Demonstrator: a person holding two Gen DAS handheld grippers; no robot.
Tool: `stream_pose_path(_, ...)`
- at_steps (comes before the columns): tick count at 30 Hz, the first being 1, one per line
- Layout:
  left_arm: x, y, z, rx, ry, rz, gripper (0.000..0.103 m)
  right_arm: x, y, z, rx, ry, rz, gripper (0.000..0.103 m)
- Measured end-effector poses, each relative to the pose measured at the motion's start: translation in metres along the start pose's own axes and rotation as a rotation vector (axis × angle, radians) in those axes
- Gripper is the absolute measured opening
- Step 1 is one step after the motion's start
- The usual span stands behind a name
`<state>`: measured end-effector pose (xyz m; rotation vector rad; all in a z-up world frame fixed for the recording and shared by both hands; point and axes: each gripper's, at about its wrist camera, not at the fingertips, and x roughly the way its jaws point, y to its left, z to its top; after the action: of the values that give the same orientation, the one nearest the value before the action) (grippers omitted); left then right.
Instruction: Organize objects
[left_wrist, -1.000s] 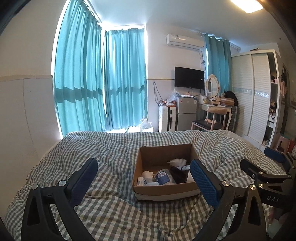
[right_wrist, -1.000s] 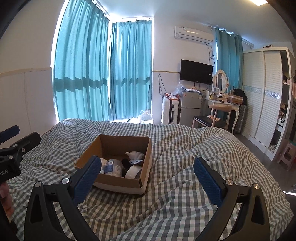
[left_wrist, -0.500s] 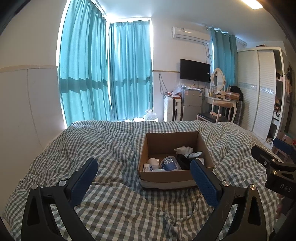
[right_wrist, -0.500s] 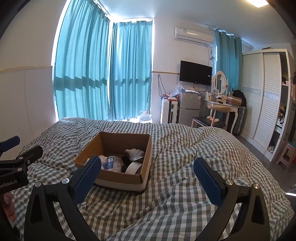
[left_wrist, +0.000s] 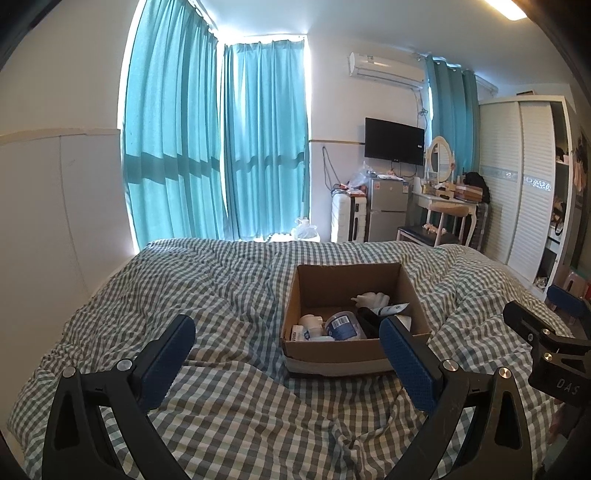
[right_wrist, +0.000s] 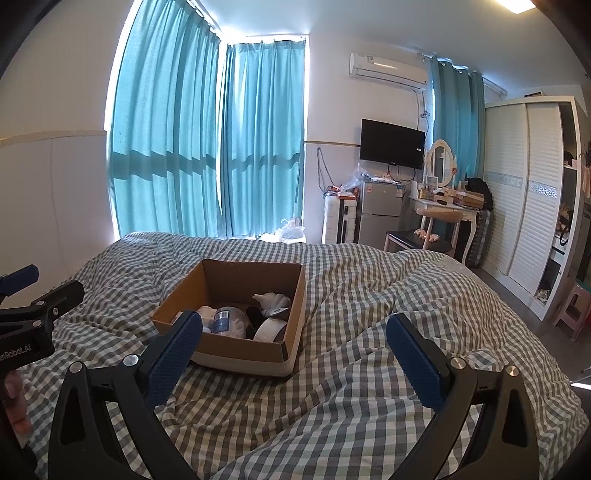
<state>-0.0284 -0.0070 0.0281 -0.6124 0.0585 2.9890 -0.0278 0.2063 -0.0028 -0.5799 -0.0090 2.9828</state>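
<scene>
An open cardboard box (left_wrist: 354, 350) sits on a bed with a green-and-white checked quilt (left_wrist: 229, 295). Inside lie several small items: a blue-labelled jar (left_wrist: 341, 325), white bottles (left_wrist: 310, 322), a white figure (left_wrist: 371, 298) and a tube. The box also shows in the right wrist view (right_wrist: 240, 350). My left gripper (left_wrist: 286, 352) is open and empty, held above the quilt in front of the box. My right gripper (right_wrist: 293, 349) is open and empty, in front of the box and to its right.
Teal curtains (left_wrist: 221, 147) cover the window behind the bed. A small fridge (left_wrist: 388, 208), a suitcase, a dressing table (left_wrist: 447, 201) with a chair and a white wardrobe (left_wrist: 524, 177) stand at the right. A pink stool (right_wrist: 570, 308) is on the floor.
Both grippers have drawn back and risen a little, so the box looks smaller and farther. Both stay open and empty. The box has not moved.
</scene>
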Motion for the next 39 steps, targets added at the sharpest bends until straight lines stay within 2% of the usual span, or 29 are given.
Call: stream_pose_path(39, -0.0018, 0.0001, -0.0037, 0.006, 0.004, 0.013, 0.103, -0.0017, 0.0043, -0.0036, -0.002, 0.006, 0.021, 0.100)
